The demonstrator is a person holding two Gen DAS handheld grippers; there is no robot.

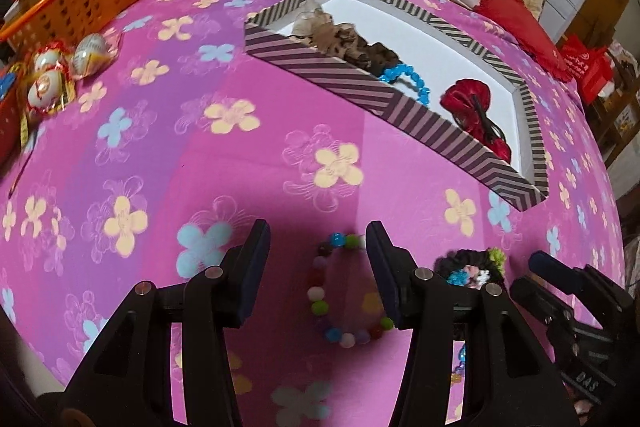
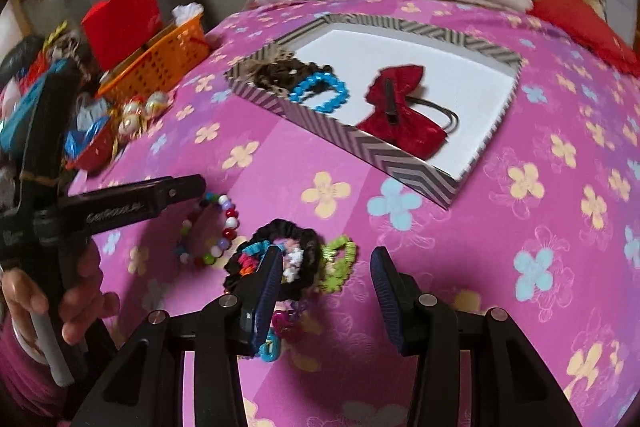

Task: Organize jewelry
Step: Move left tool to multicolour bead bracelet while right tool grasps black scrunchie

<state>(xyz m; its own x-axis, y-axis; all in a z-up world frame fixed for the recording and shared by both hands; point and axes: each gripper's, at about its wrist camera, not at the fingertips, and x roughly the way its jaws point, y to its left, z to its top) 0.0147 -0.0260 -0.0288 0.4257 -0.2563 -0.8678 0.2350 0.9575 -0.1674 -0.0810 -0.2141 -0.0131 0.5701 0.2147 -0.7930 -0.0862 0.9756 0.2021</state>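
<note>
You hold the left gripper (image 1: 316, 267) with its jaws spread wide and empty, low over the multicoloured bead bracelet (image 1: 344, 293), which lies on the pink floral cloth (image 1: 160, 147) right between its fingers, likely lined up for a pinch. Your right gripper (image 2: 324, 295) also gapes empty; the black scrunchie (image 2: 296, 251) sits just ahead, against its left finger. Well beyond both, the striped box (image 2: 404, 169) already keeps a red bow (image 2: 400, 111) and blue bracelet (image 2: 320, 93).

Both wrist views look forward and down, close over the cloth; both share the striped box (image 1: 400, 83) (image 2: 360, 143).
</note>
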